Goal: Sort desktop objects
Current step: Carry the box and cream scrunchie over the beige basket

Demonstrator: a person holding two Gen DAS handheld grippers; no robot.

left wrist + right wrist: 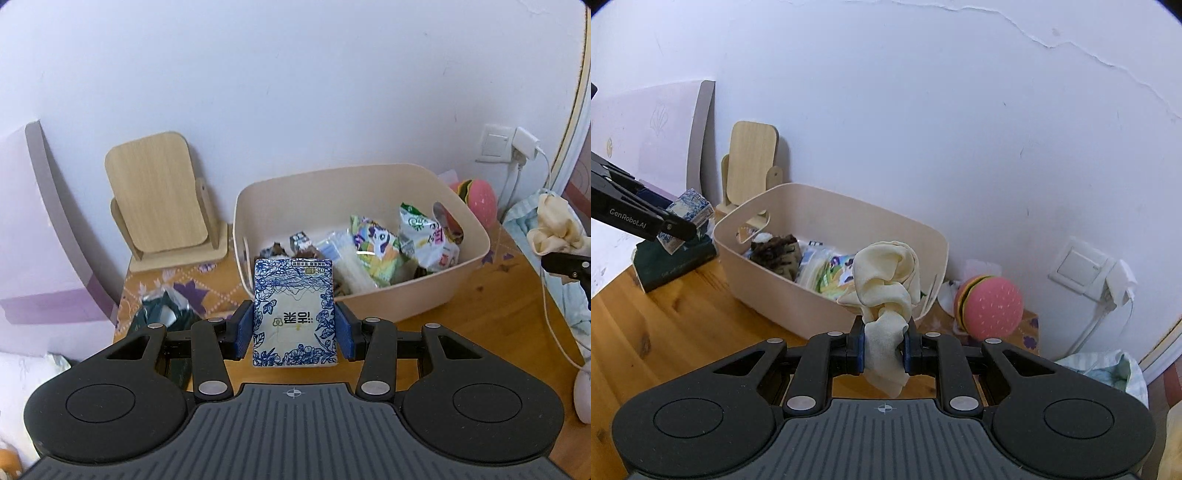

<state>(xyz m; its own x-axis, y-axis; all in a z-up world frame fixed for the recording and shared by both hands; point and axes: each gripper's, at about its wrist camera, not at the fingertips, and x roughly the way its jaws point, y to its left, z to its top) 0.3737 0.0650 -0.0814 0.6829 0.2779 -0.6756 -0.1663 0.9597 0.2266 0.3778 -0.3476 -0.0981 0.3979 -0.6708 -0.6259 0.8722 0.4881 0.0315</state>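
Left gripper [294, 325] clamped on blue-and-white floral tissue pack [294, 314], blue pads on both sides, pack upright & clear of the wooden desk [480, 314], just in front of the beige storage bin [406, 295]; right gripper [882, 352] jaws squeezed tight on a cream cloth [886, 291], bunched & hanging off the desk near the bin's front wall; bin holds snack packets [376, 251] & a dark furry item [775, 251]; burger-shaped toy [990, 308] right of bin; wooden stand [159, 195] left of bin, behind it by the wall.
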